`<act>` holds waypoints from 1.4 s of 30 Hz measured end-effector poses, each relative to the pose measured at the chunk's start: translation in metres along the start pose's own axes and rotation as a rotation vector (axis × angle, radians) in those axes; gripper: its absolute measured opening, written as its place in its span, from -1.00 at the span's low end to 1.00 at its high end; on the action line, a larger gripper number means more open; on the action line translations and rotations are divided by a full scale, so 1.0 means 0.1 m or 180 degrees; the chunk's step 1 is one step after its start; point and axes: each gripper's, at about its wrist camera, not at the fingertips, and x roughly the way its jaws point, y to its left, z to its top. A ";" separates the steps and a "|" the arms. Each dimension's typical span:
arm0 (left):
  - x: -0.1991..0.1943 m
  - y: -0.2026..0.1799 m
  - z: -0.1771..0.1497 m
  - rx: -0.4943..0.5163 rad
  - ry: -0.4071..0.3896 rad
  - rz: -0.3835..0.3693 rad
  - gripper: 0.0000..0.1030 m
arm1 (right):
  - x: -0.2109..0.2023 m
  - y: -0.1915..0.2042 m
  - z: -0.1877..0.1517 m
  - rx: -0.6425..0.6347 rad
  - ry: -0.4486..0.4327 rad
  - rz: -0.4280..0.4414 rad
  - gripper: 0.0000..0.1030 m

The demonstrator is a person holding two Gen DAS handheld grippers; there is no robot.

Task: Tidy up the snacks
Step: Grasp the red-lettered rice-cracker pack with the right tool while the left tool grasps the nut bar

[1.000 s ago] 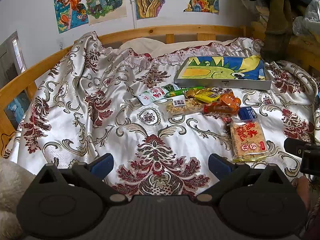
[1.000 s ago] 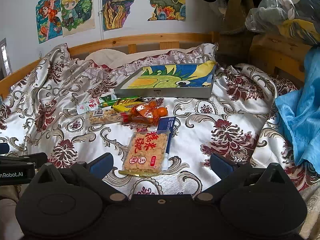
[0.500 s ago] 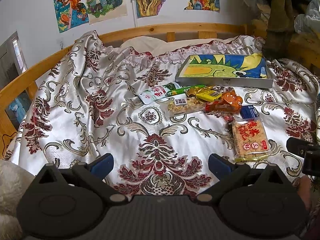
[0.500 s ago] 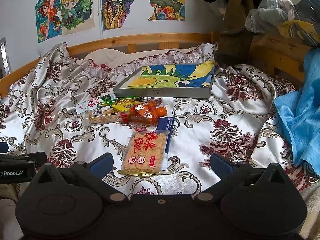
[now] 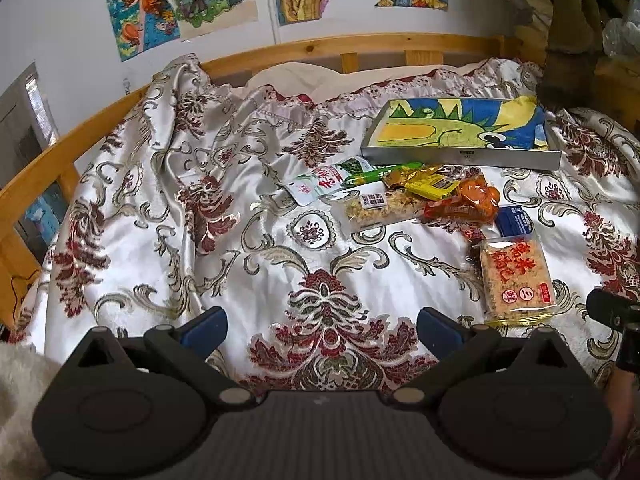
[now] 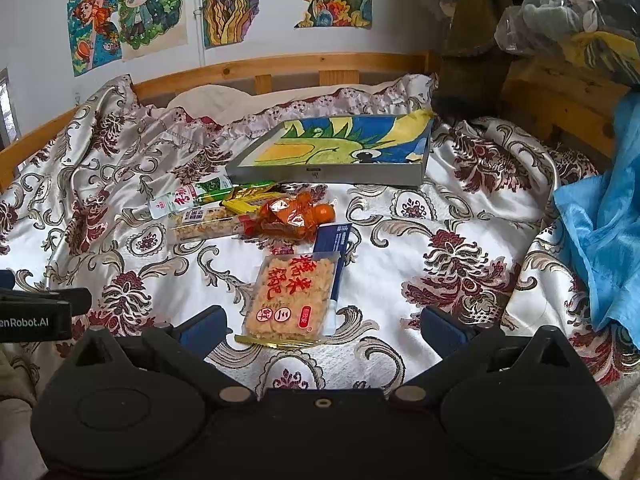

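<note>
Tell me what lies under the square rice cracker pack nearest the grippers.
A dark blue packet sticks out from under the rice cracker pack along its right and far edges. How far it runs beneath, and anything else below, is covered.

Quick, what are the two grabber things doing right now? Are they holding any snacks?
Left gripper: open, holding nothing, above the bedspread.
Right gripper: open, holding nothing; the rice cracker pack lies just ahead.
</note>
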 end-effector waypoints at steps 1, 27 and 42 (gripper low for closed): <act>0.00 0.00 0.03 0.0032 0.0005 -0.0020 0.99 | 0.00 0.00 0.01 -0.0007 0.0003 0.0022 0.99; 0.55 0.05 0.91 0.0344 -0.0059 -0.0540 0.99 | 0.43 0.30 0.53 -0.0329 0.0183 -0.0326 0.99; 1.15 0.46 1.10 0.0297 -0.0263 -0.0423 0.99 | 1.12 0.64 0.78 -0.0442 0.0591 -0.0218 0.99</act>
